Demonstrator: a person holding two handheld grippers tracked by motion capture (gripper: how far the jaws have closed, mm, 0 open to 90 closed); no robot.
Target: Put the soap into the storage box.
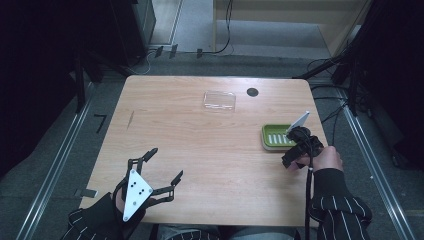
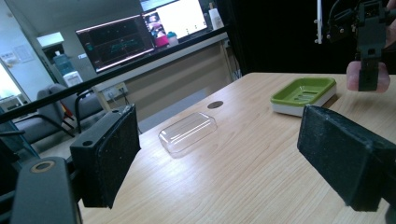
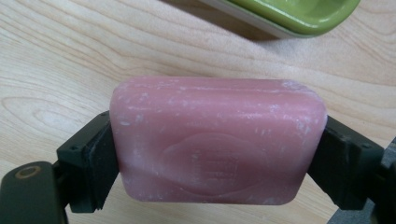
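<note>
Two tools work over the wooden counter (image 1: 210,150): the right tool (image 3: 219,140) clenches a pink soap bar (image 3: 217,140) just near of the green soap dish (image 1: 276,135); the left tool (image 1: 162,167) is released at near left, a clear lid (image 1: 219,100) lying far off.

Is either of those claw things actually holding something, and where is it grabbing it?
Yes. The right gripper holds a pink soap bar, its jaws pressing on the bar's two short ends. The left gripper is open and holds nothing.
</note>
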